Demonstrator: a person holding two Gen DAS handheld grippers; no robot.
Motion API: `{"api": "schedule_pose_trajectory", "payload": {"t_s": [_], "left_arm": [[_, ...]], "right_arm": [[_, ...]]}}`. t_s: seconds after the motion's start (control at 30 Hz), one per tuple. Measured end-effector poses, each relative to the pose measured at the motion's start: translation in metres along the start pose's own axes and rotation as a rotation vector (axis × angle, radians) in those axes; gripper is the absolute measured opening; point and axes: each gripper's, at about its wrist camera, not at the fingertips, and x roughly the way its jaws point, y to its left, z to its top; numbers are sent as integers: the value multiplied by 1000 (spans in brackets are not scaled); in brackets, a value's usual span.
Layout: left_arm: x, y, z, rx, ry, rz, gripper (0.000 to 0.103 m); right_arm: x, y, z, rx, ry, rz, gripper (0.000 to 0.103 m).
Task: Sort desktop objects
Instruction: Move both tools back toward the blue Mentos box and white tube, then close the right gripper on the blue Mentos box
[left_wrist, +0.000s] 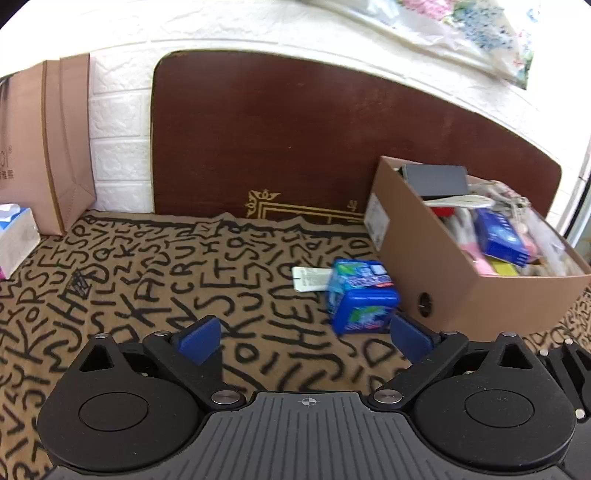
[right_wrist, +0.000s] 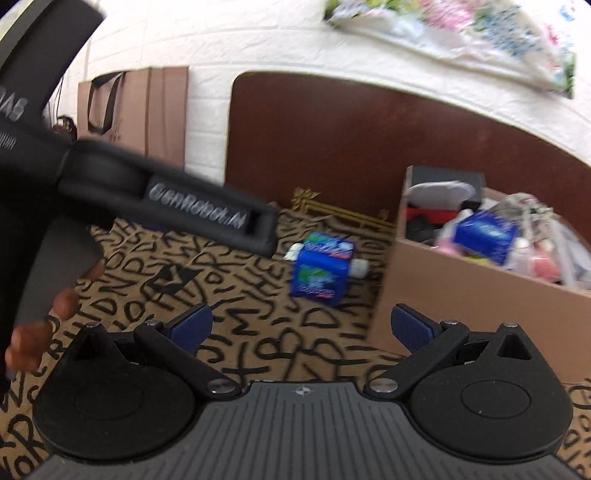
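Observation:
A small blue box (left_wrist: 360, 297) with green and white print lies on the letter-patterned cloth (left_wrist: 155, 280), just left of a brown cardboard box (left_wrist: 454, 291) full of sorted items. My left gripper (left_wrist: 304, 334) is open and empty, its right pad close to the blue box's near corner. In the right wrist view the blue box (right_wrist: 321, 269) lies ahead of my open, empty right gripper (right_wrist: 301, 326), with the cardboard box (right_wrist: 461, 306) to the right. The left gripper's body (right_wrist: 166, 199) crosses the left of that view.
A white tag (left_wrist: 308, 278) and a small white object (right_wrist: 358, 267) lie beside the blue box. A brown board (left_wrist: 295, 140) leans on the white brick wall. A paper bag (left_wrist: 48, 147) and a tissue pack (left_wrist: 16, 236) stand at the left.

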Motion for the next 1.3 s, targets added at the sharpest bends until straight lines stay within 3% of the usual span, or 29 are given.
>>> {"api": "schedule_pose_trajectory", "payload": {"t_s": [0.53,0.87,1.0,1.17,1.2,1.27,1.3], "left_arm": [[87,26,29,-12,61,-31,91],[106,44,28,31,66,-102,90],[108,53,27,17,65,-119,91],[110,60,27,7,73,-121,91],[109,60,28,8,72,-124,91],[109,61,29,4,71,-129,91],[109,62,30,0,73,-130,91]], "right_arm": [[79,9,12,54,7,-149,96],[114,24,14,18,46,-255,96],[105,23,16,40,20,-276,87],[116,26,20,70,40,-335,91],[117,26,20,68,43,-350,89],[113,23,19,89,24,-382,67],[109,19,18,107,10,-354,63]]}}
